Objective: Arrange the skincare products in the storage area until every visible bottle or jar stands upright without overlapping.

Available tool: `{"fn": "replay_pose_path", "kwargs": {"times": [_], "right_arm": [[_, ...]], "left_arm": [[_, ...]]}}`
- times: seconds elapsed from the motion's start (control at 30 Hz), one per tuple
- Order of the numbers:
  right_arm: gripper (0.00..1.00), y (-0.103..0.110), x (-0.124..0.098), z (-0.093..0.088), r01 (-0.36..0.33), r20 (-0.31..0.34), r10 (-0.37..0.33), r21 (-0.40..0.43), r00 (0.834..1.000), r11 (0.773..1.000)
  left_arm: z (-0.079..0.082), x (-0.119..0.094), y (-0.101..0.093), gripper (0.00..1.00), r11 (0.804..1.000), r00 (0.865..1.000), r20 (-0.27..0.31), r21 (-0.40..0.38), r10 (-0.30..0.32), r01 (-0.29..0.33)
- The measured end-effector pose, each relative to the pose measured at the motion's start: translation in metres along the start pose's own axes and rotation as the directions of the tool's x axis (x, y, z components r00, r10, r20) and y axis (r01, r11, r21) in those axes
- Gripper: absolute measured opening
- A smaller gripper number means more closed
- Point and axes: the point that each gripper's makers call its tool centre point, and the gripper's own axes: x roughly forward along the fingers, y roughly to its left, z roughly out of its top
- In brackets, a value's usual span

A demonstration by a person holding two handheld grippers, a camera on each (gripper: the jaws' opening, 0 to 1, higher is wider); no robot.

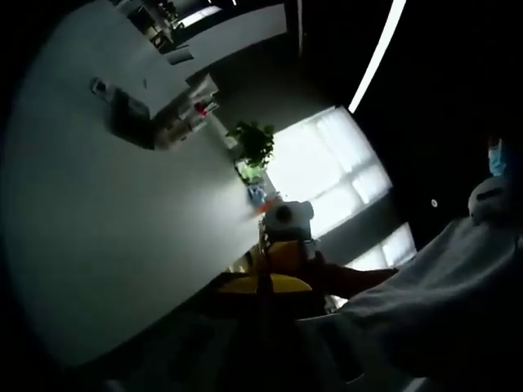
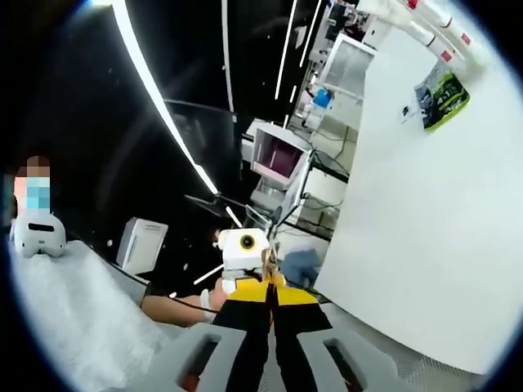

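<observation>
Both grippers are raised and tilted up toward the wall and ceiling, meeting tip to tip.

The left gripper has yellow-and-black jaws low in its own view. That part is too dark to show a gap, so I cannot tell whether they are wide or narrow. One white-sleeved arm lies to the right of it.

The right gripper has grey jaws with yellow-and-black tips. They are drawn in narrow with only a thin seam between them, and they hold nothing. One bare hand with its forearm reaches in from the lower left, just beside those tips.

Landmark: the plain white wall.
- In the left gripper view, one green potted plant sits at the wall's far end.
- One bright window is just past the plant.
- One long white ceiling light strip runs over the window on a dark ceiling.
- In the right gripper view, one green poster hangs high on the wall.
- One monitor with a pink screen stands near the wall's left edge.
- One white boxy unit is well apart from the wall.

The skincare products: I cannot tell where they are from these upward-tilted views.
</observation>
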Motion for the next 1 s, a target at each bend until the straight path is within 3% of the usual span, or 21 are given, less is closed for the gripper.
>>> {"fn": "replay_pose_path", "kwargs": {"times": [0.23,0.4,0.53,0.7,1.0], "right_arm": [[0.00,-0.003,0.001,-0.004,0.014,-0.023,-0.013,0.009,1.000,1.000],[0.00,-0.003,-0.003,0.000,0.012,-0.006,-0.012,0.011,1.000,1.000],[0.00,-0.004,-0.006,0.008,0.011,0.037,-0.012,0.024,0.999,1.000],[0.00,-0.004,-0.001,0.002,0.018,0.012,-0.018,-0.002,1.000,1.000],[0.00,-0.008,-0.001,-0.003,0.033,-0.018,-0.033,-0.008,0.999,0.999]], "left_arm": [[0.011,-0.007,0.006,0.00,1.000,0.998,0.056,-0.019,0.017,-0.016],[0.008,-0.002,0.003,0.00,1.000,0.999,0.051,0.010,0.007,-0.008],[0.001,0.001,0.003,0.00,1.000,1.000,0.012,0.011,0.011,-0.011],[0.002,-0.002,0.004,0.00,1.000,1.000,0.016,-0.006,0.014,-0.014],[0.013,-0.008,0.008,0.00,0.999,0.997,0.078,-0.037,0.030,-0.027]]}}
